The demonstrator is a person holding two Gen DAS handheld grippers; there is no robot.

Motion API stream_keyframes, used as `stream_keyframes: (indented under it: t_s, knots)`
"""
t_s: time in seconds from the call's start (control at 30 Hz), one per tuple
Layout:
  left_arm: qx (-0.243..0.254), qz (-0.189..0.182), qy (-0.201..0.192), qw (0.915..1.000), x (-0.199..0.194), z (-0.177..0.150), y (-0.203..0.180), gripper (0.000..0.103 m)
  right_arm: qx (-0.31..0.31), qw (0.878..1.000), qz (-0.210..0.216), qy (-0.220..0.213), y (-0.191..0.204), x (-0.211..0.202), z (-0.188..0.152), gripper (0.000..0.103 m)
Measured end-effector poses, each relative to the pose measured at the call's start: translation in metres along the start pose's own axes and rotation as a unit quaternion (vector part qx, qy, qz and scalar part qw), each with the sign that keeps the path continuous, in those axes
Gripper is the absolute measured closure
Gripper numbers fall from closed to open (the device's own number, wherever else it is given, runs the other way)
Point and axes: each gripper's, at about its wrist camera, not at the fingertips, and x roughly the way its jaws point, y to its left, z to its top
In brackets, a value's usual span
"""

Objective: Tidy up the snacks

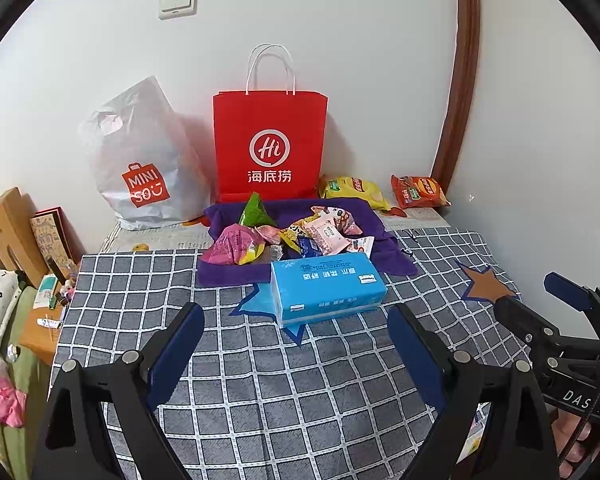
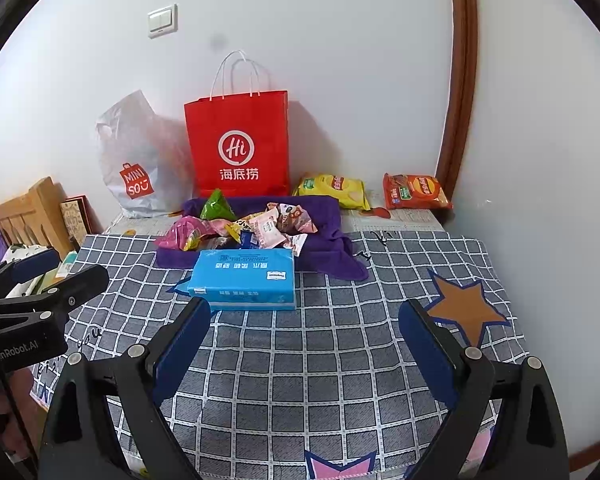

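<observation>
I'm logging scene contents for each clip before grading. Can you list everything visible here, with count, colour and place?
paper bag: 1, red with white handles, upright against the wall.
plastic bag: 1, white with red logo, left of the paper bag.
chip bags: 2, yellow and orange, by the wall, right of the paper bag.
towel: 1, purple, spread in front of the paper bag.
small snack packets: a loose pile, pink, green, yellow, blue, on the towel; exact count unclear.
tissue pack: 1, blue, at the towel's near edge.
checked cloth: 1, grey and white with stars, covering the surface.
light switch: 1, white, on the wall.
left gripper: black, blue pads, open, empty.
right gripper: same, open, empty.
</observation>
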Motion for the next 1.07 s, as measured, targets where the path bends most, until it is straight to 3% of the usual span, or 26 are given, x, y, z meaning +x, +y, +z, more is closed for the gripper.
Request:
stream_keyframes:
  t_s: [1.07]
  knots:
    - [0.001,-0.002,-0.001,1.0,0.0016,-0.003,-0.0019,0.01,0.0,1.0,0.001,-0.001,-0.0029,-0.0003,-0.002,0.009]
